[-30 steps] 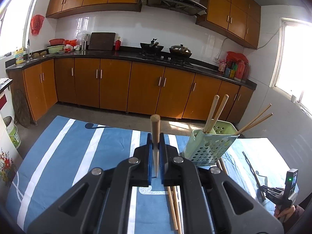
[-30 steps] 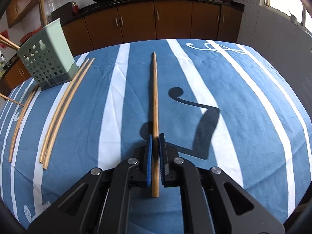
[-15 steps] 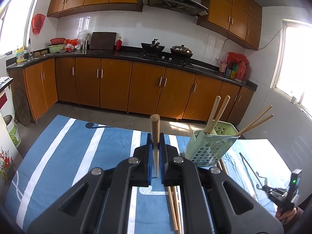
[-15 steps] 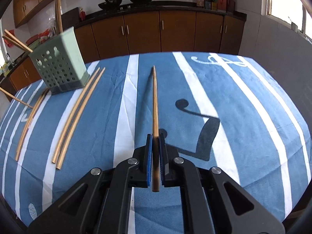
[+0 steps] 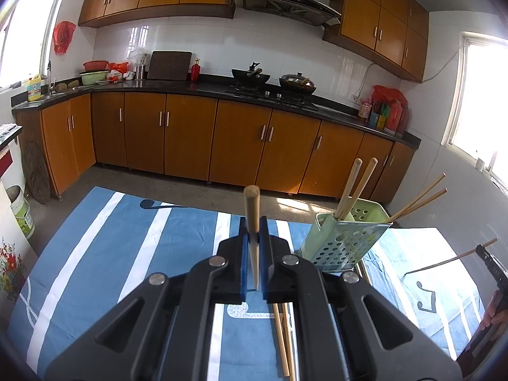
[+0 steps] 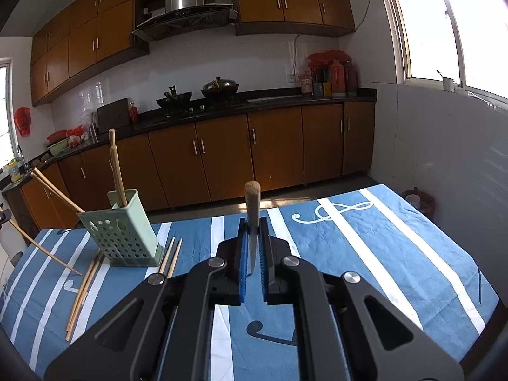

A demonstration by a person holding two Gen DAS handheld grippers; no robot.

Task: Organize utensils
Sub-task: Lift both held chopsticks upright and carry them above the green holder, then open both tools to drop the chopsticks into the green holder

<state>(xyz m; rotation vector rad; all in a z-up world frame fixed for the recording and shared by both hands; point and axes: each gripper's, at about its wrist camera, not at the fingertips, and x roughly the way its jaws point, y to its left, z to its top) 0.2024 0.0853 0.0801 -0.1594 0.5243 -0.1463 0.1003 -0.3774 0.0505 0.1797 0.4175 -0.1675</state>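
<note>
In the left wrist view, the left gripper was clamped tight on a chopstick, the blue pads pressing both sides of it and its blunt end poking up beyond the fingertips. Ahead of the fingers and to their right stood the green holder on the blue striped cloth, with four chopsticks already in it: two upright near its left corner, two leaning out over its right edge. Beneath the fingers, slightly right, a loose pair lay flat on the cloth, not yet sorted. Far to the right, the right gripper showed at the frame edge with a thin chopstick sticking out of it. In the right wrist view, the right gripper was likewise closed hard on its chopstick, held clear of the cloth. The holder stood ahead and well left of the fingers. Two loose sticks lay just beside its right side, and several more lay left of it, nearer the camera. As I judged it, the job was perhaps halfway: four stored, two in hand awaiting the holder, and at least four left lying on the cloth.
</note>
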